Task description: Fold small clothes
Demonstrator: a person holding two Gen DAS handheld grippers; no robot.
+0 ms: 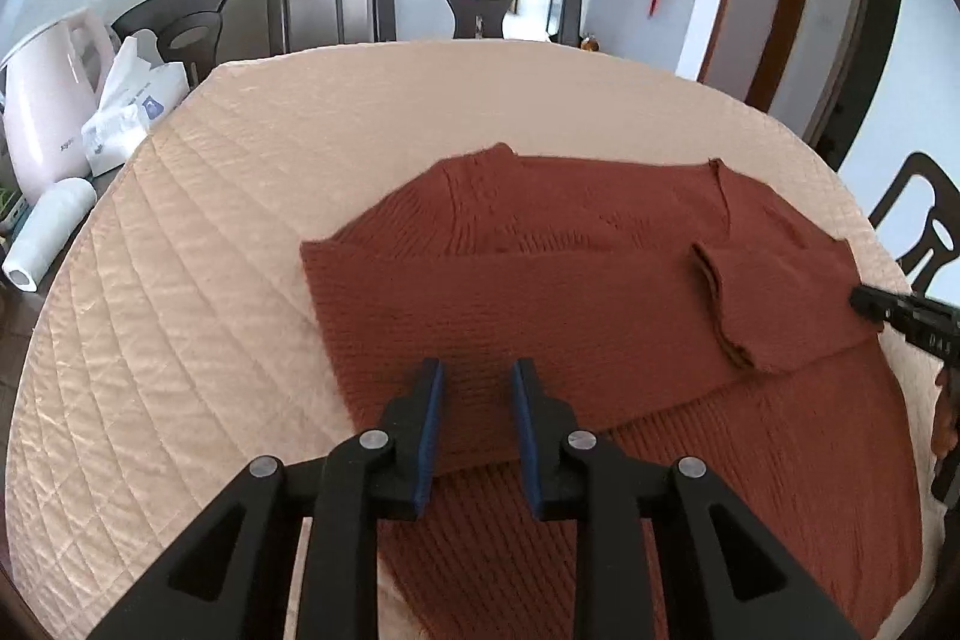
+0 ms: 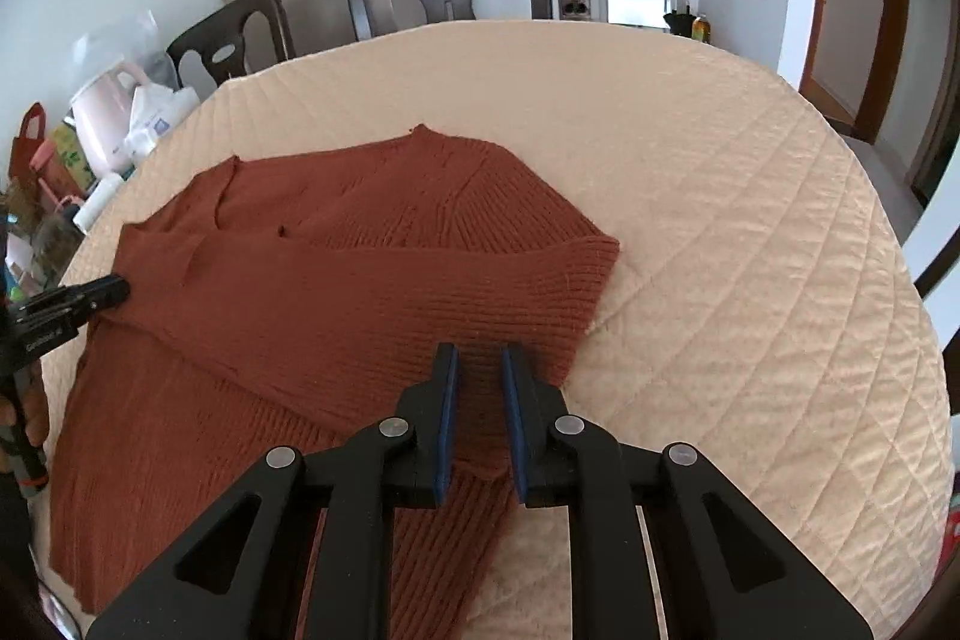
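Folding a rust-brown sweater (image 1: 540, 292) on the quilted table (image 1: 210, 250)

Hovering over both folded-in sleeves: left tongs (image 1: 477, 370) slightly spread, pinching nothing; right tongs (image 2: 480, 358) narrowly parted, apparently gripping nothing.

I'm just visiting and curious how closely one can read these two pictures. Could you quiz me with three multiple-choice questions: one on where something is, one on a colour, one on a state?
1. Where does the sweater lie?
A. on the quilted table cover
B. on a chair seat
C. on the floor

2. What colour is the sweater?
A. navy blue
B. rust brown
C. white

3. How do its sleeves lie?
A. spread out sideways
B. folded in over the body
C. hanging off the table

Answers:
1. A: the cream quilting shows all round it.
2. B: rust-brown knit in both views.
3. B: both sleeves cross the chest.
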